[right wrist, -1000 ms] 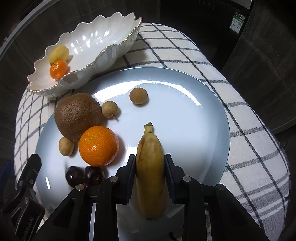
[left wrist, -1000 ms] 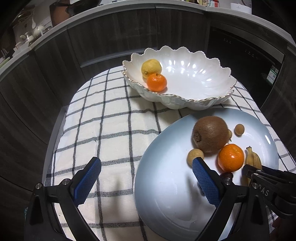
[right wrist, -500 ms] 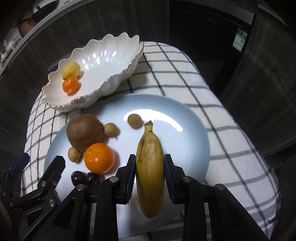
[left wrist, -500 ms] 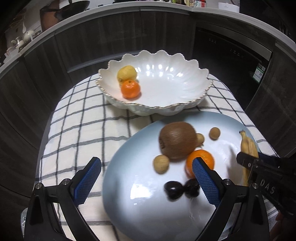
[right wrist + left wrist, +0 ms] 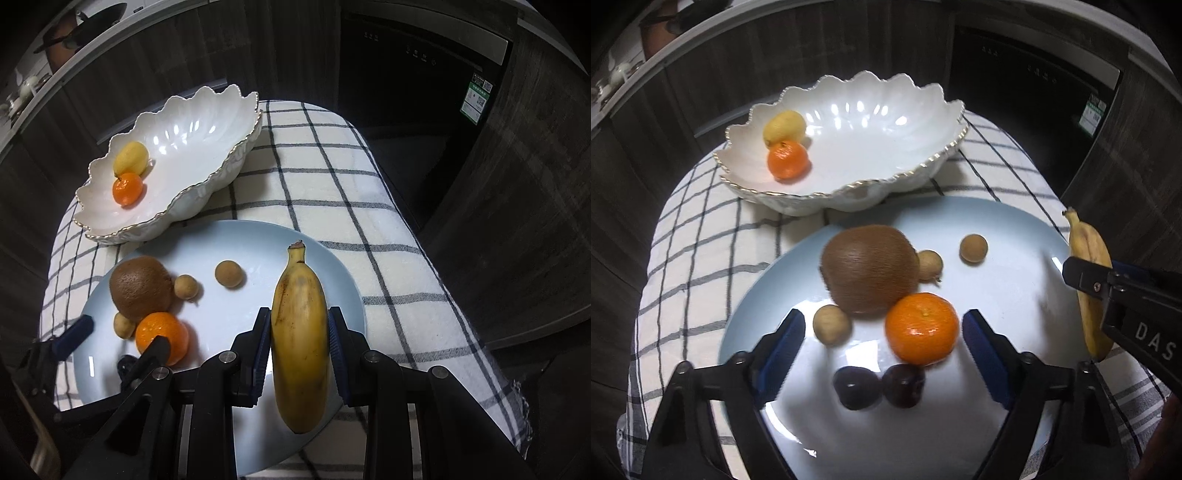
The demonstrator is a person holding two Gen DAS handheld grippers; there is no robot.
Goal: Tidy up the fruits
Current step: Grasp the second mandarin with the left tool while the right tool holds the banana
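My right gripper (image 5: pixel 298 334) is shut on a small yellow banana (image 5: pixel 300 325) and holds it above the right side of the pale blue plate (image 5: pixel 258 243). The banana also shows in the left wrist view (image 5: pixel 1089 280). My left gripper (image 5: pixel 884 341) is open, low over the plate (image 5: pixel 1008 295), its fingers either side of an orange (image 5: pixel 922 326) and two dark plums (image 5: pixel 879 384). A kiwi (image 5: pixel 870 269) and three small brown longans (image 5: pixel 973 248) lie on the plate. The white scalloped bowl (image 5: pixel 886 147) behind holds a lemon (image 5: pixel 784 127) and an orange (image 5: pixel 786 159).
Plate and bowl sit on a checked cloth (image 5: pixel 332 192) over a small table. Dark wooden cabinets (image 5: pixel 535 184) surround it closely at the back and right. The cloth falls away at the left and right edges.
My right gripper has lifted the banana up off the plate. My left gripper has shifted right and forward over the plate, now framing the orange and plums.
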